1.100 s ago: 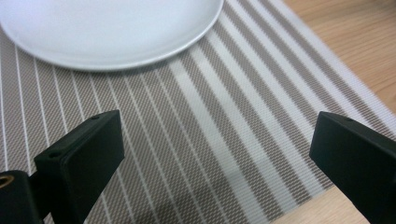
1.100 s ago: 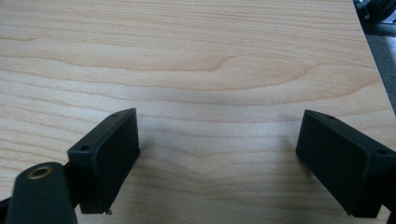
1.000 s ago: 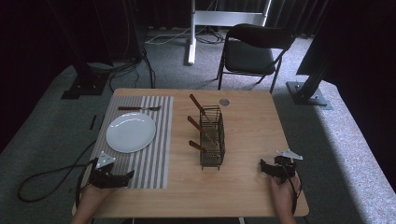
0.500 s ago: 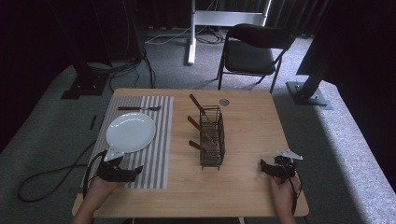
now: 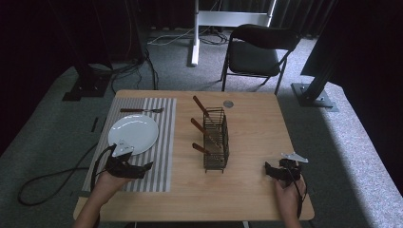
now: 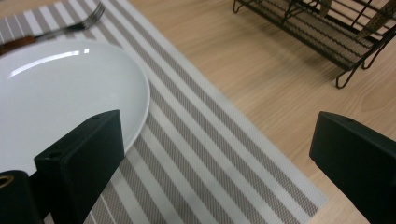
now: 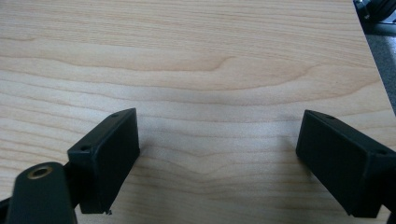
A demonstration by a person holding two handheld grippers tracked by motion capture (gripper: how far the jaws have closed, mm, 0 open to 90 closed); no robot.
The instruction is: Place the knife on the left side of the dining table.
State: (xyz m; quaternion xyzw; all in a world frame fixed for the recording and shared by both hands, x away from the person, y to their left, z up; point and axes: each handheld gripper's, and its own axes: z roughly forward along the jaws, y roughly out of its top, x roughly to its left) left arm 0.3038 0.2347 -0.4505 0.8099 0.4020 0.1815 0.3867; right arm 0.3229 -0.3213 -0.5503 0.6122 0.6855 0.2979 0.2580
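Note:
A white plate [image 5: 133, 134] lies on a striped placemat [image 5: 159, 156] at the table's left, with a fork [image 5: 141, 110] beyond it. A black wire basket [image 5: 216, 140] stands mid-table and holds three wooden-handled utensils [image 5: 202, 108]. My left gripper [image 5: 144, 167] hovers open over the placemat's near part, just this side of the plate. Its own view shows the plate [image 6: 60, 88] by the left jaw, the fork [image 6: 70, 25], the placemat [image 6: 210, 154] and the basket [image 6: 327, 28], with the left gripper [image 6: 215, 140] holding nothing. My right gripper [image 5: 269, 171] rests open near the front right; the right gripper [image 7: 217, 135] spans bare wood.
A small round grey disc [image 5: 228, 103] sits on the table [image 5: 256, 123] behind the basket. A black chair [image 5: 259, 52] stands beyond the far edge. Cables trail on the floor at the left. Bare wood lies between the basket and my right gripper.
My left gripper has moved forward and to the right, from the table's front left corner onto the placemat near the plate. The right gripper has stayed put.

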